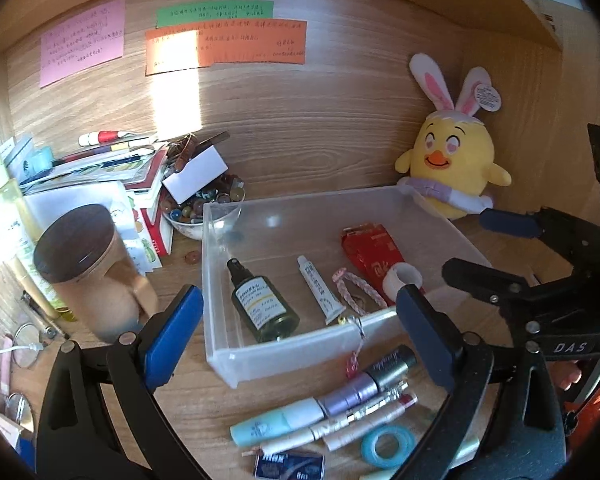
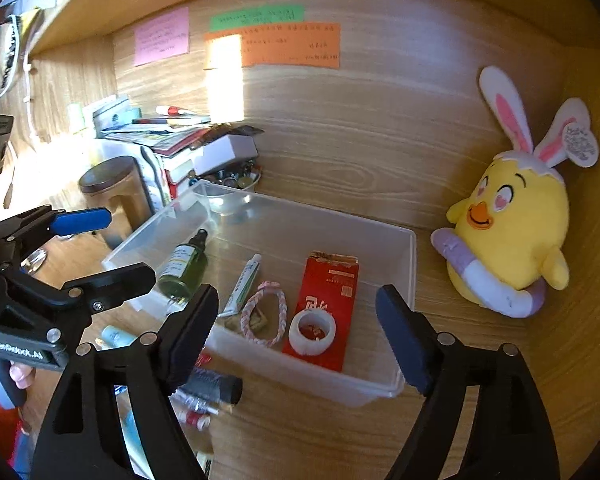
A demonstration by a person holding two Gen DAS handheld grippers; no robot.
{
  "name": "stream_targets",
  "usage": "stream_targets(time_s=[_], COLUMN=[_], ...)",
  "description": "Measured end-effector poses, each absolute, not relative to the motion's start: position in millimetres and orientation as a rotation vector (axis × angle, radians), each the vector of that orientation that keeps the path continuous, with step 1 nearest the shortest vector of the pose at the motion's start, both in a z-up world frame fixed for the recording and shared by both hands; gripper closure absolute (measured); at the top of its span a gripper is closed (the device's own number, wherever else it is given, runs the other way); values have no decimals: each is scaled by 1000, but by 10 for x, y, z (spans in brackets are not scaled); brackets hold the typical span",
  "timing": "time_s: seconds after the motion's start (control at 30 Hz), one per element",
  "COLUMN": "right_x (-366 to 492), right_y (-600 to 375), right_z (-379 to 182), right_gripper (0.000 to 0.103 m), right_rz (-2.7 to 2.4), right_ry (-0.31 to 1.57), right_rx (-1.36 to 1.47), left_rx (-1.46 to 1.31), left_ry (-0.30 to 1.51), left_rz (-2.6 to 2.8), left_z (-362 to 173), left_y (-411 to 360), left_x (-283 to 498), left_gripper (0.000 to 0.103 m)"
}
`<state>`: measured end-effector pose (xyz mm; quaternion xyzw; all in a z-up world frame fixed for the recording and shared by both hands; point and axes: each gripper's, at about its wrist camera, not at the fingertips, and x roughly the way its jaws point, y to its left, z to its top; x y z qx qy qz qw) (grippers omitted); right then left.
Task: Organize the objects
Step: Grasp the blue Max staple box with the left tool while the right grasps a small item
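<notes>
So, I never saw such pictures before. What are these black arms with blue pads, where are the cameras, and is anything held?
A person holds one hand-held gripper in each hand, and each carries a camera looking along its fingers. The left hand-held gripper and the right hand-held gripper both stand open, holding nothing. On the wooden desk a clear plastic box holds a dark green spray bottle, a small white tube and a red packet. A yellow plush chick sits beside it.

One clear bin [image 1: 220, 280] holds five items, one plush chick [image 1: 452, 168] upper right, three wall notes [image 1: 224, 44]
</notes>
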<state>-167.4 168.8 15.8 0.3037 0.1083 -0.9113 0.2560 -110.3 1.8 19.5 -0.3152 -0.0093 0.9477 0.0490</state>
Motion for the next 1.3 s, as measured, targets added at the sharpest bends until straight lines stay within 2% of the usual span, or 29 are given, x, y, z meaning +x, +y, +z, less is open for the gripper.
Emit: stream_targets(time_s=[0.37, 0.5, 0.7, 0.9, 1.03, 1.1, 1.13, 1.2, 1.3], right_x=[-1271, -1167, -1098, -1029, -1002, -983, -976, -971, -966], right_y=[1756, 1751, 1753, 1742, 1741, 1763, 1765, 1774, 1753], right_z=[77, -77, -338, -540, -613, -625, -635, -651, -692], right_gripper=[21, 21, 21, 21, 22, 25, 30, 37, 42], right_rz=[-2449, -2419, -2345, -2315, -2299, -2301, -2297, -2287, -2272], right_ry=[309, 318, 273, 275, 295, 297, 300, 307, 314], right_rx=[798, 837, 950, 1013, 1040, 1042, 1044, 1056, 1073], left_rx=[-1048, -1130, -1276, -1349, -1319, -1318, -1321, -1333, -1369], left_ry=[-13, -17, -125, -86, -50, -53, -60, -66, -78], left_rz=[2867, 2847, 2760, 2738, 2768, 2763, 2762, 2750, 2720], left_z=[-39, -226, -525, -698, -691, -691, -692, -697, -734], left_y=[-62, -112, -215, -195, -152, -147, -147, -156, -150], left_x=[-687, -587, -510, -430, -366, -370, -381, -398, -441], left_gripper=[2, 2, 2, 2, 2, 2, 3, 14, 21])
